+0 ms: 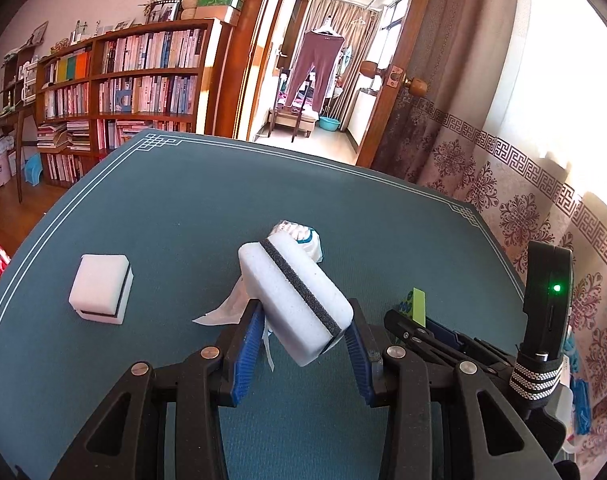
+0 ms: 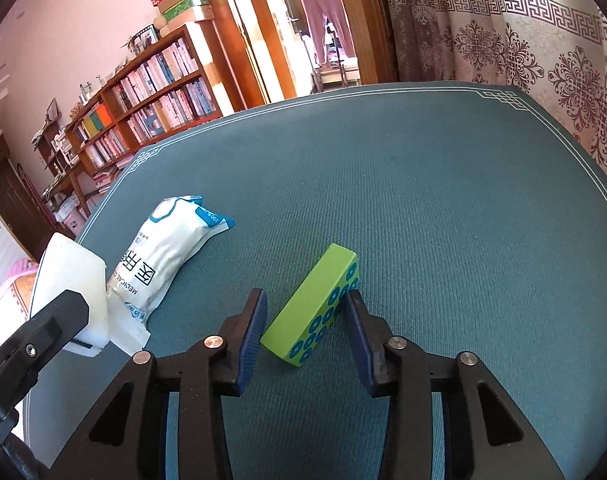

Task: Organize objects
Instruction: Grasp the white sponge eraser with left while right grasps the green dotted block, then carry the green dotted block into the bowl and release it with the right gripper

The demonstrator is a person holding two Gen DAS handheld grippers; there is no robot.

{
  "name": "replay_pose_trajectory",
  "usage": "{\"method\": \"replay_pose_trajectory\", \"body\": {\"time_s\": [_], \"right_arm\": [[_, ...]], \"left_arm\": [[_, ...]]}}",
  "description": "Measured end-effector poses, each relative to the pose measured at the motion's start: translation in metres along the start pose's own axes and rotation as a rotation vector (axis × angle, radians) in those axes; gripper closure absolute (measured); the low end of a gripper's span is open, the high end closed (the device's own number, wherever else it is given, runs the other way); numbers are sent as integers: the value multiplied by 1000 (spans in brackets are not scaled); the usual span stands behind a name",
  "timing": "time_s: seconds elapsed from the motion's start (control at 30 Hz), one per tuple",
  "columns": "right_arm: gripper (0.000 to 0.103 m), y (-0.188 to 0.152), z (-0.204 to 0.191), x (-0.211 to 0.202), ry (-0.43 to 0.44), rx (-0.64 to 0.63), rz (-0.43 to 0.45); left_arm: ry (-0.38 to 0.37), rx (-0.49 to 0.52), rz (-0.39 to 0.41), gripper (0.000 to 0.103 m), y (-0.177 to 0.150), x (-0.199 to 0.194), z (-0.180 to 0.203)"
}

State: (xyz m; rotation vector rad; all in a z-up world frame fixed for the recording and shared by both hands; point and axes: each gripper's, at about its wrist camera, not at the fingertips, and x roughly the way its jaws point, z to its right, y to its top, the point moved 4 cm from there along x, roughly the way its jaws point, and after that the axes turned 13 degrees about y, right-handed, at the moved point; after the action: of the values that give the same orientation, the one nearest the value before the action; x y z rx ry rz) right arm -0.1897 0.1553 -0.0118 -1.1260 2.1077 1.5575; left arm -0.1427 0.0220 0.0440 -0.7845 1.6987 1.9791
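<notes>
My left gripper (image 1: 305,316) is shut on a white sponge block with a dark stripe (image 1: 295,300) and holds it tilted above a white and blue medical packet (image 1: 307,238) on the teal table mat (image 1: 183,208). A second white sponge block (image 1: 101,294) lies to the left. In the right wrist view my right gripper (image 2: 305,306) is open around a green tile with blue circles (image 2: 315,310); its right finger touches the tile. The packet (image 2: 163,256) and the held sponge (image 2: 69,292) show at the left.
The mat's far edge (image 2: 343,92) borders a patterned curtain (image 2: 543,52) at the right. A bookshelf (image 1: 123,80) and an open doorway (image 1: 323,60) stand beyond the table. The right gripper's body (image 1: 543,320) sits at the right in the left wrist view.
</notes>
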Motion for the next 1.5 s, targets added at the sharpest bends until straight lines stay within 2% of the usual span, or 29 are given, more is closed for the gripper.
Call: {"method": "replay_pose_trajectory", "body": {"time_s": [0.07, 0.2, 0.53, 0.93, 1.23, 1.5], "right_arm": [[81, -1, 1, 0, -1, -4, -4], [87, -4, 5, -7, 3, 10, 5], [88, -22, 7, -30, 6, 33, 28], [87, -38, 20, -85, -9, 85, 105], [88, -51, 54, -142, -75, 152, 175], [88, -62, 87, -193, -167, 205, 252]], "left_arm": [[1, -1, -4, 60, -1, 1, 0], [-1, 1, -8, 60, -1, 2, 0], [-23, 29, 5, 60, -4, -5, 9], [-52, 94, 9, 60, -15, -10, 30], [-80, 152, 13, 60, -25, -17, 51], [-96, 173, 15, 59, -30, -20, 57]]}}
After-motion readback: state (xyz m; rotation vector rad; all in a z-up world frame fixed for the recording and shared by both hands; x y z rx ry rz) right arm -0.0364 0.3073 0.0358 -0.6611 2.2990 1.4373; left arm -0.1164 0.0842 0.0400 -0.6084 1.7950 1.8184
